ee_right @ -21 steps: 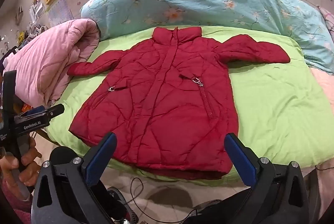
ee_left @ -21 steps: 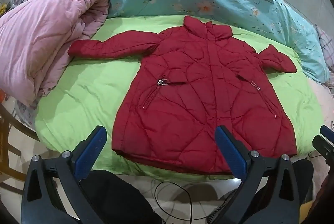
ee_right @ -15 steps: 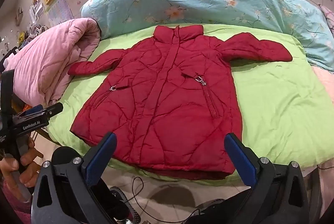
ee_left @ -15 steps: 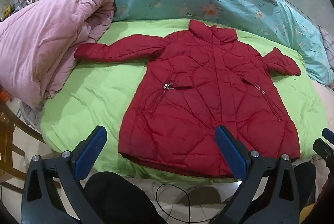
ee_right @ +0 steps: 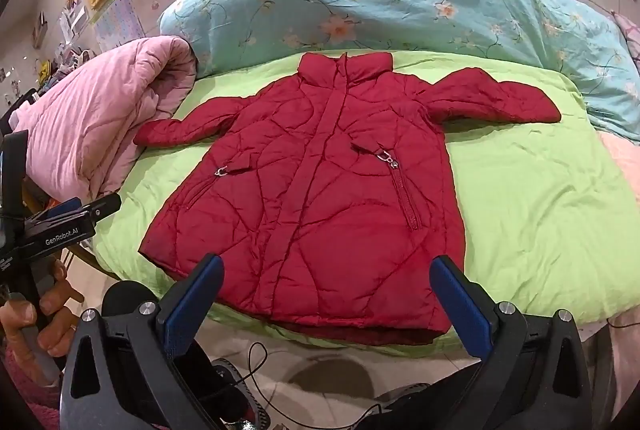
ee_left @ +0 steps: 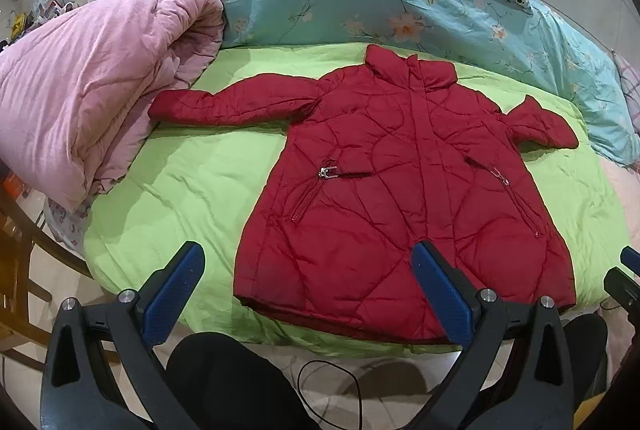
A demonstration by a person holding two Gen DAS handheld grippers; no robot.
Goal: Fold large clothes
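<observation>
I have the red quilted puffer jacket [ee_left: 404, 189] lying flat and face up ahead of both tongs on the lime-green bedsheet [ee_left: 192, 189], collar away from me, hem at the near bed edge, both sleeves spread out to the sides. Over the last moment the jacket has slid lower and nearer in my left view, so I judge I am closing in on it; no fold has begun. My left tongs [ee_left: 308, 286] and right tongs [ee_right: 326, 294] both stand spread wide and hold nothing, short of the hem. Left of them lies a bunched pink quilt [ee_left: 80, 89]; beyond, a teal floral duvet [ee_left: 360, 1]. The left tool's body reads "GenRobot.AI" [ee_right: 62, 234].
</observation>
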